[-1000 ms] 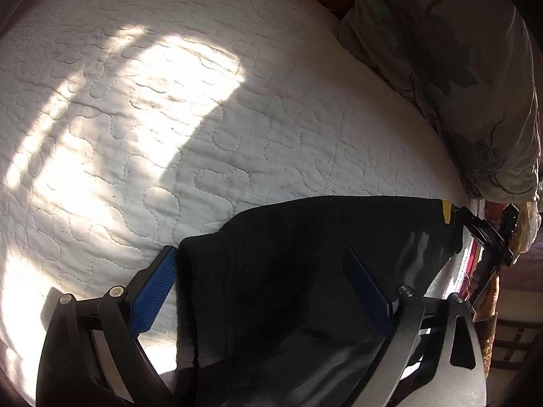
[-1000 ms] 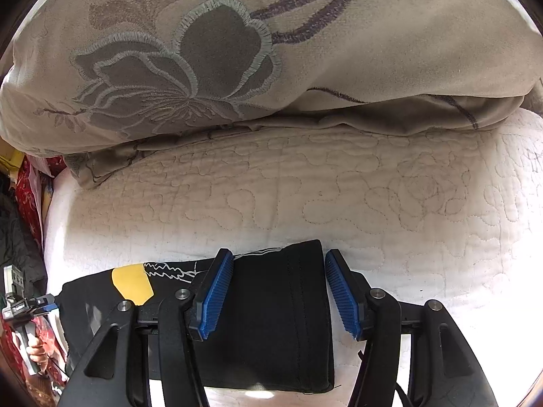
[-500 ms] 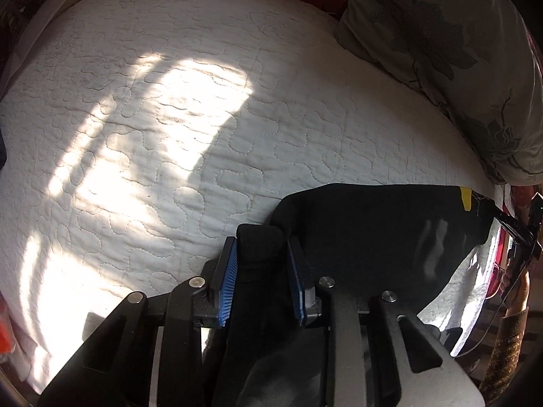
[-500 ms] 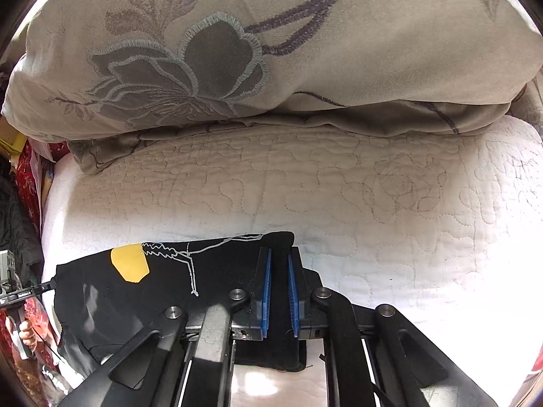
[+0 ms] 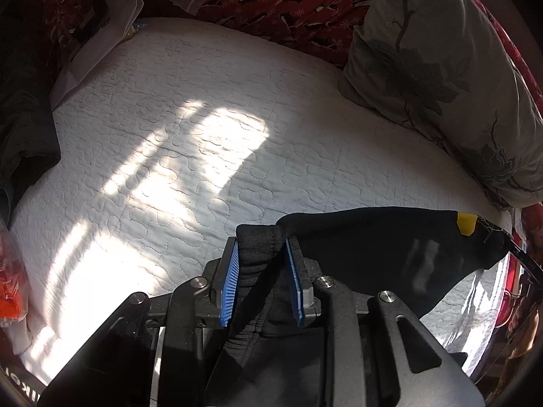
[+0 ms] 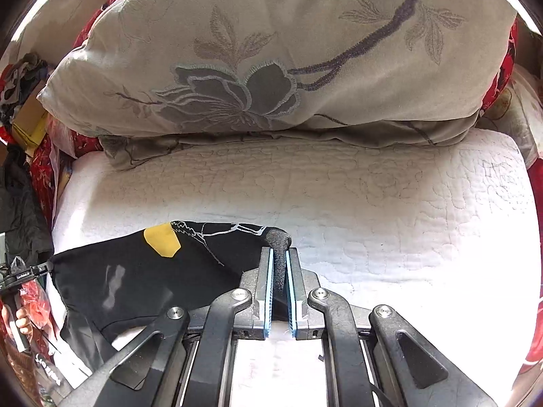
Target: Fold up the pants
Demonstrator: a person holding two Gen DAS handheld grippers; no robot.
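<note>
Fabric had been taken up at both ends within the last second. A second earlier both grippers stood spread wide over the flat black pants; half a second earlier they had closed, and by this moment each was clamped on a bunch of cloth and raised off the white quilted bedspread (image 5: 210, 156). The left gripper (image 5: 261, 264) pinched a thick, ribbed roll of the pants (image 5: 373, 254), seemingly the waistband, between its blue pads (image 5: 229, 288). The right gripper (image 6: 279, 264) had its pads almost together on a thin pinch of the same pants (image 6: 135, 278), with a small nub of cloth poking out past the tips.

Judged from that, the grasp was done and the fold itself was only beginning: the garment hung stretched between the two tools, sagging in the middle, with sunlit quilt visible under its near edge.

In the left wrist view the pants ran from the left gripper's jaws out to the right, ending at a yellow patch (image 5: 465, 223) near the floral pillow (image 5: 441, 78). In the right wrist view the cloth spread left from the jaws, the yellow patch and white stitching lying just left of the tips, and the pillow lay across the far side of the bed, well apart from the garment.
</note>
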